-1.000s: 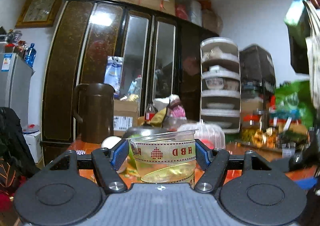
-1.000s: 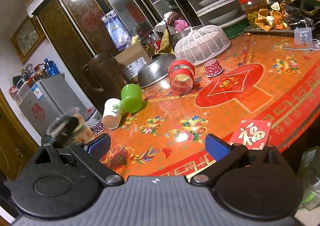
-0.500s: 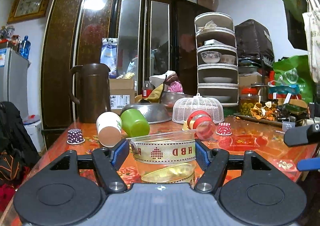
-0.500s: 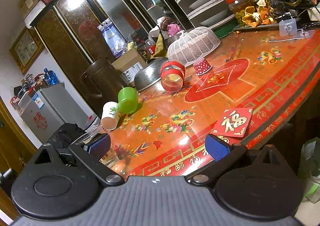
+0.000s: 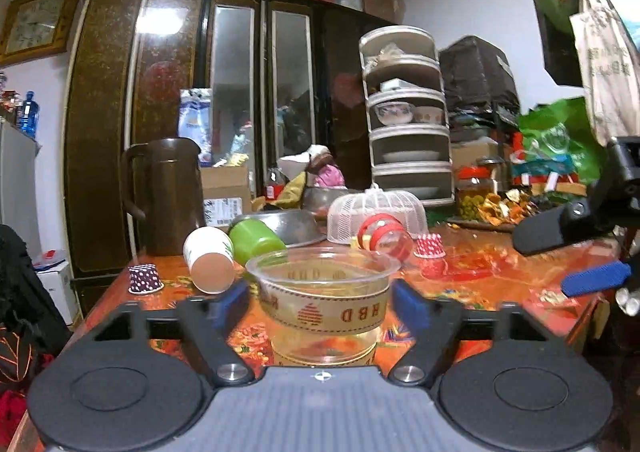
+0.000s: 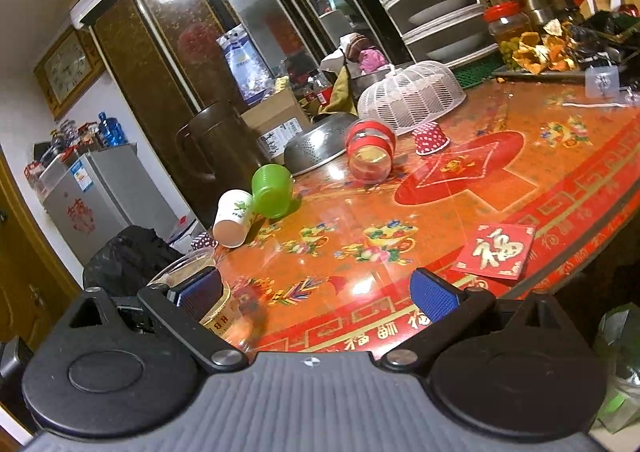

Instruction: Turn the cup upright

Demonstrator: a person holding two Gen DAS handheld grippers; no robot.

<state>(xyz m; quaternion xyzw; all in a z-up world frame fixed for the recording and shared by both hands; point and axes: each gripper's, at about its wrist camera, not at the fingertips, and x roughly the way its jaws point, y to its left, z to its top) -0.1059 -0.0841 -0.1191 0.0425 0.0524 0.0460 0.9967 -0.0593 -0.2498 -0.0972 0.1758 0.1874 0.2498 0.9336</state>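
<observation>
A clear plastic cup (image 5: 323, 306) with a gold "HBD" band stands upright on the orange tablecloth (image 5: 492, 272). It sits between the blue pads of my left gripper (image 5: 320, 304), with gaps showing on both sides of it. In the right wrist view the cup (image 6: 208, 304) is at the lower left, partly behind my finger. My right gripper (image 6: 316, 294) is open and empty over the table's near edge. It shows at the right of the left wrist view (image 5: 576, 252).
A white paper cup (image 6: 233, 220), a green cup (image 6: 272, 190) and a red-banded glass jar (image 6: 369, 151) lie on their sides further back. Beyond are a steel colander (image 6: 320, 145), a white mesh cover (image 6: 412, 97), a brown jug (image 5: 164, 195) and a red envelope (image 6: 496, 250).
My left gripper has opened: the pads held the clear cup before and now stand apart from it. The cup has come lower in the left view. The right gripper has shifted slightly.
</observation>
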